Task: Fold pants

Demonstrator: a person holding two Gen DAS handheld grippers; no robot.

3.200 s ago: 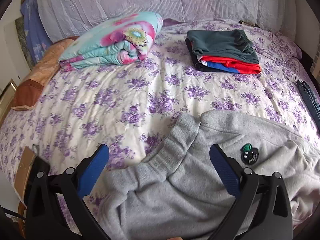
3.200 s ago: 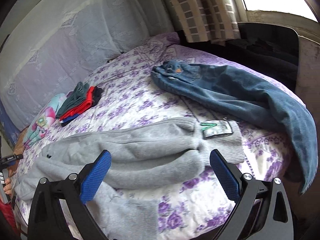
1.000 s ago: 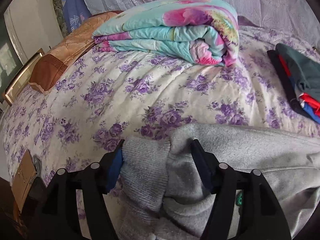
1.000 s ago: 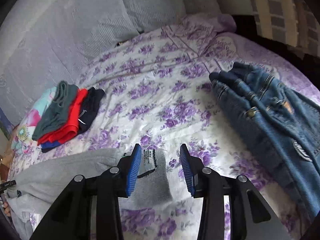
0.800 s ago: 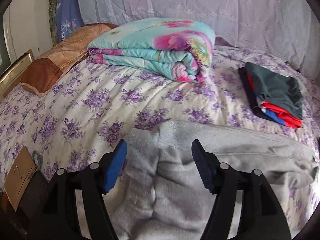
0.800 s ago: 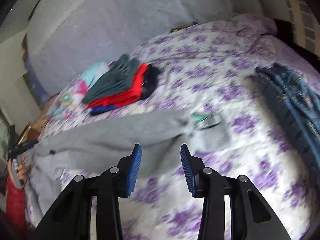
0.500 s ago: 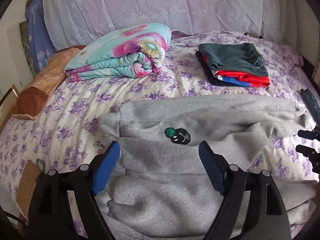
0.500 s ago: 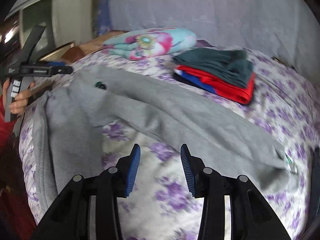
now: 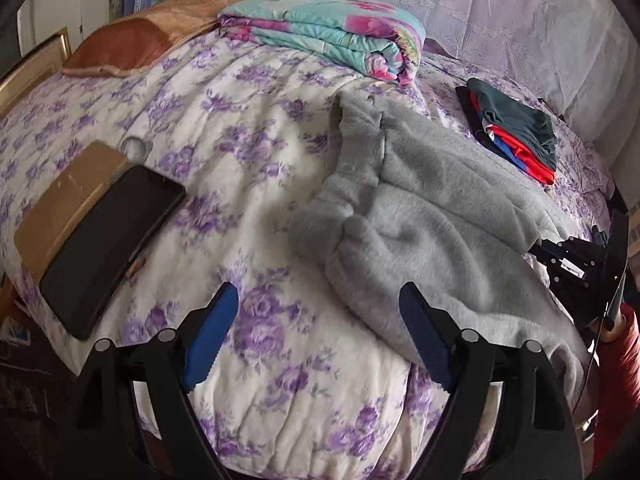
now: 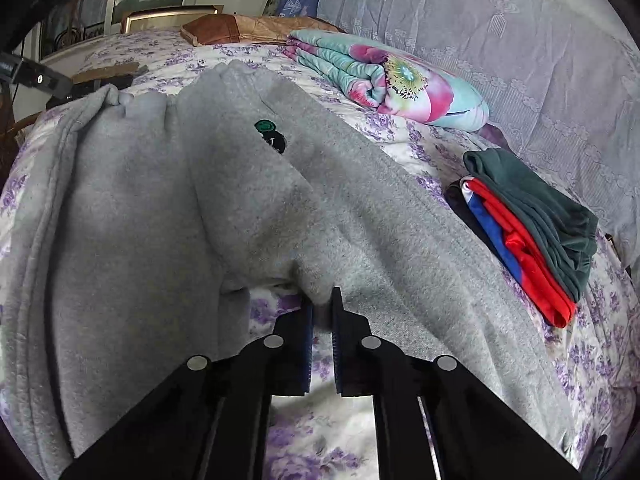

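**Right tool pinches grey sweatpants, left tool open over bed**

Right now the grey sweatpants [image 10: 360,216] lie spread across the bed [image 9: 248,128], which has a white cover with purple flowers. In the right wrist view the right tool [image 10: 322,312] has its two blue-padded jaws drawn together on a fold of the grey fabric at the crotch area, fabric bunched between the pads. One leg runs off to the right toward the foot of the frame, the other hangs down on the left. A small green and black patch [image 10: 271,136] shows on the upper part of the pants.

In the left wrist view the left tool [image 9: 316,336] has jaws well apart and nothing between them, only bedcover. Its right pad sits just beside the near edge of the sweatpants; contact cannot be told. The right tool shows as black hardware at the right edge, against the grey fabric.

Other stuff on the bed: a folded floral quilt [image 9: 332,36] near the headboard side, a stack of folded clothes [image 9: 516,136] in dark green, red and blue beyond the pants, a brown pillow [image 9: 132,44] at far left, a black phone [image 9: 108,248] lying partly on a tan flat box [image 9: 64,200] near the left edge. A red sleeve [image 9: 616,384] shows at the right edge.
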